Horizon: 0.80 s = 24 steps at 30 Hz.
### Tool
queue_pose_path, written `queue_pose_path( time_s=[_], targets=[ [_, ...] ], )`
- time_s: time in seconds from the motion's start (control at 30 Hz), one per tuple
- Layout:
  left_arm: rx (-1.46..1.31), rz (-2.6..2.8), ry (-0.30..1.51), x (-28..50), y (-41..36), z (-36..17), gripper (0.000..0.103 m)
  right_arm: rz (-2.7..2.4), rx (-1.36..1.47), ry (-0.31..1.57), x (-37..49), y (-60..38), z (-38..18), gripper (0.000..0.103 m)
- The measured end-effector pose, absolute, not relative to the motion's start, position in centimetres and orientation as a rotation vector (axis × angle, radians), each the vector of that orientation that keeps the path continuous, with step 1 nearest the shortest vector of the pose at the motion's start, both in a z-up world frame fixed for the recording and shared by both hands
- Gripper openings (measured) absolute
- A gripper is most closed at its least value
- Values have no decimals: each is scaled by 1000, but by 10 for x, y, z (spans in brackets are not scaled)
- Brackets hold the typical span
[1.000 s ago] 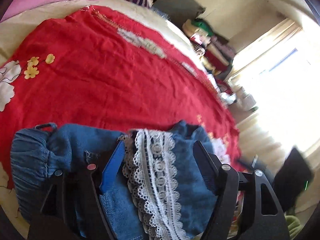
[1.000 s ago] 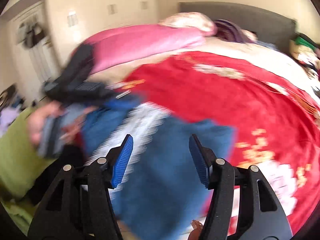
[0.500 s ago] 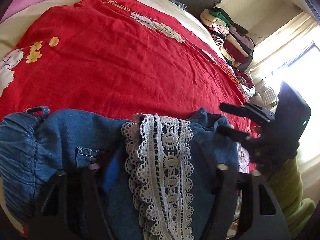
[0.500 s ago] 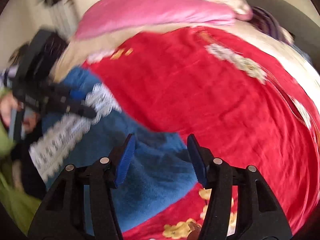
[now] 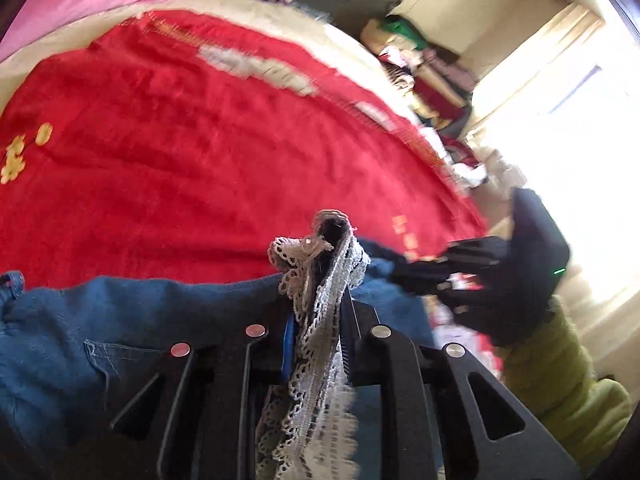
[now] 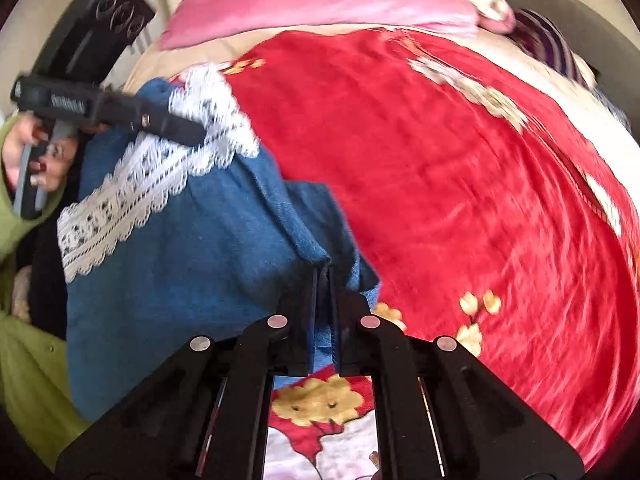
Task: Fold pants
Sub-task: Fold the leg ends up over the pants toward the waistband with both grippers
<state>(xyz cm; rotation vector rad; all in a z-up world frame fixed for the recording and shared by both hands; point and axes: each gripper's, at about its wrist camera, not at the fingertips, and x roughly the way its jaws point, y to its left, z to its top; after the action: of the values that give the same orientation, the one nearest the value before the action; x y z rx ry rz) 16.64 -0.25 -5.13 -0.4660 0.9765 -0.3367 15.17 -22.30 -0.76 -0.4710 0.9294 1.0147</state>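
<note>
A bed carries everything here. A red blanket with yellow and white flower patterns covers most of it, a cream sheet showing past its far edge. A pink pillow and a purple striped cushion lie at the headboard end. Blue denim pants with a white lace trim lie on the blanket's near edge.

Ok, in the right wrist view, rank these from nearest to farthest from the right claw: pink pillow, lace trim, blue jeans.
1. Blue jeans: pinched in the right claw, low centre.
2. Lace trim: up and left, held by the left claw.
3. Pink pillow: at the far head of the bed, top.
</note>
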Motion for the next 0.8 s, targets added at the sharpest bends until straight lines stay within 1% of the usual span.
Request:
queue_pose_path(
  time_s=[0.07, 0.1, 0.17, 0.2, 0.23, 0.4, 0.47, 0.53, 0.7, 0.8],
  targets=[
    [-491, -299, 1018, 165, 5, -66, 22, 1000, -449, 924, 151, -224, -10, 3],
    [-518, -297, 1018, 164, 9, -70, 23, 995, -436, 916, 150, -225, -9, 6],
    [-528, -300, 1009, 161, 12, -67, 26, 963, -385, 905, 148, -227, -4, 17],
    [-522, -302, 1000, 158, 13, -62, 30, 948, -358, 897, 146, -231, 1, 31],
    [-522, -310, 992, 154, 15, -59, 34, 915, -328, 877, 141, -236, 7, 41],
    [-526, -321, 945, 123, 28, -42, 40, 853, -211, 797, 101, -260, 34, 49],
    [-528, -316, 936, 106, 32, -39, 45, 850, -192, 778, 76, -262, 37, 53],
    [-520, -324, 934, 90, 34, -37, 53, 854, -189, 783, 51, -260, 35, 56],
    [-516, -348, 942, 56, 33, -36, 57, 853, -177, 793, 5, -251, 30, 56],
    [-496, -347, 961, 41, 26, -37, 57, 861, -157, 824, -15, -246, 22, 56]
  ],
)
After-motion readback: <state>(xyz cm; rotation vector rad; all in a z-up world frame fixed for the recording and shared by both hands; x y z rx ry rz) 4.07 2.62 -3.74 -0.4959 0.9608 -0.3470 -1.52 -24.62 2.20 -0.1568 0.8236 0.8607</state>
